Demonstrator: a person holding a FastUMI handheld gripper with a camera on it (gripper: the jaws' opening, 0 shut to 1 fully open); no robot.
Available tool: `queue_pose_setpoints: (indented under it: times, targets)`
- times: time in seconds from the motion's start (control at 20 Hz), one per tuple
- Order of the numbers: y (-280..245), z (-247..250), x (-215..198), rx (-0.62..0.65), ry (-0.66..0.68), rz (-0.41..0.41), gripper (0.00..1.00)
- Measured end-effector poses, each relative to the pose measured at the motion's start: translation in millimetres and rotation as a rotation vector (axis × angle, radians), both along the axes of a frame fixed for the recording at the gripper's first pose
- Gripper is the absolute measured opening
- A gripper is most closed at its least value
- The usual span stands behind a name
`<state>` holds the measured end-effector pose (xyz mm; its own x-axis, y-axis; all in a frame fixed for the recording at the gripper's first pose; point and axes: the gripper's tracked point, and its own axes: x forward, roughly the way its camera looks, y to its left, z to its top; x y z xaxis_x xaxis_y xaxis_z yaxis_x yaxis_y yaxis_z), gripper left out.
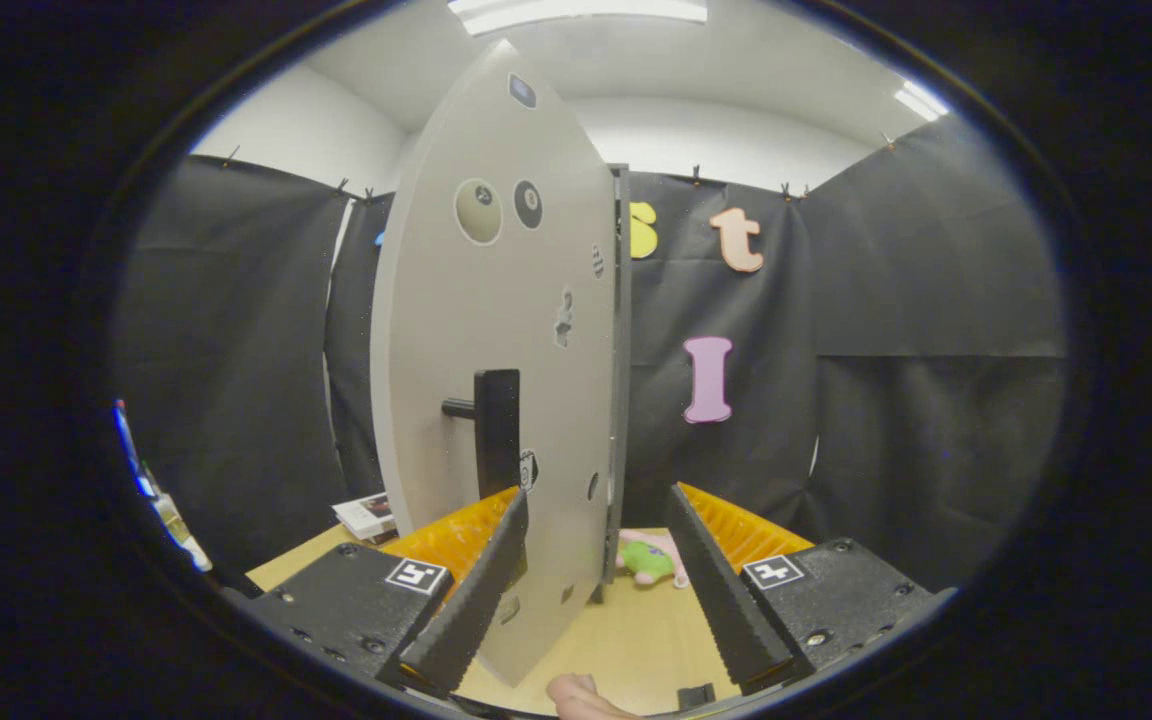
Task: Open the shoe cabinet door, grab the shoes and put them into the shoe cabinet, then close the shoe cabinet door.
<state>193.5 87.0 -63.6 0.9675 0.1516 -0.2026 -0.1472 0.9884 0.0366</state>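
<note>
The claw [598, 520] is spread wide, gripping nothing. The shoe cabinet door [501, 330] — a smooth, pale flat panel dotted with round stickers — stands swung open at the centre of the frame, its free edge between the fingers. A dark bar handle [494, 430] sits just above the left finger. Beyond the fingers, a soft pink-and-green shoe [651, 558] lies on the light wooden table [626, 630] — open surface around it.

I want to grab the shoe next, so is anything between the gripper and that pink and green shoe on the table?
Yes. The open cabinet door stands edge-on between the open gripper fingers, partly in front of the shoe, which lies beyond the fingers just past the door's edge.
</note>
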Motion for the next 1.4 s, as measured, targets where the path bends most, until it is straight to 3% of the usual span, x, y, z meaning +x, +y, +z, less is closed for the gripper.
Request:
queue_pose_setpoints:
  times: [0.3, 0.5, 0.75, 0.95, 1.2, 1.4]
  targets:
    - [81.1, -3.1, 24.4, 0.005, -0.01, 0.061, 0.93]
    - [152.0, -26.1, 35.9, 0.042, 0.066, 0.155, 0.96]
    - [185.2, -24.6, 20.8, 0.037, 0.018, 0.153, 0.99]
    - [193.6, -23.1, -5.5, 0.06, 0.002, 0.15, 0.99]
    - [165.8, -10.8, -39.6, 0.003, -0.105, 0.026, 0.99]
    - [158.7, -20.7, -72.7, 0.041, -0.117, 0.029, 0.98]
